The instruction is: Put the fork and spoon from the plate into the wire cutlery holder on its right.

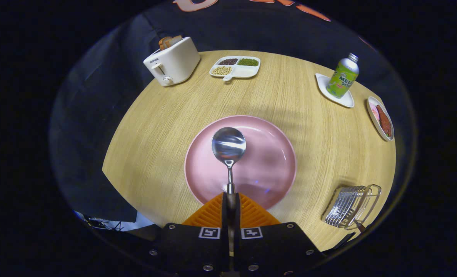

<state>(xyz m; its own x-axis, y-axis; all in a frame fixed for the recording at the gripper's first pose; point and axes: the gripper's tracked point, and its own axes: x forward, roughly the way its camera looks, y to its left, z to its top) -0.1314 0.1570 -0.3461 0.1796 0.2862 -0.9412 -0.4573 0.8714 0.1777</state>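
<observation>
Bare table [309, 127] between plate [267, 165] and holder [351, 206] — no obstacle.

- Your bench [297, 115] is a rounded, light wood-grain top.
- A pink plate [267, 161] sits on it just ahead of the jaws.
- Right of the plate, near the edge, you have the wire cutlery holder [351, 206].
- Far left stands a white toaster [172, 61], with a divided tray [235, 67] of beans beside it.
- Far right, a white coaster [334, 92] and a small dish [380, 117] lie on the wood.
</observation>
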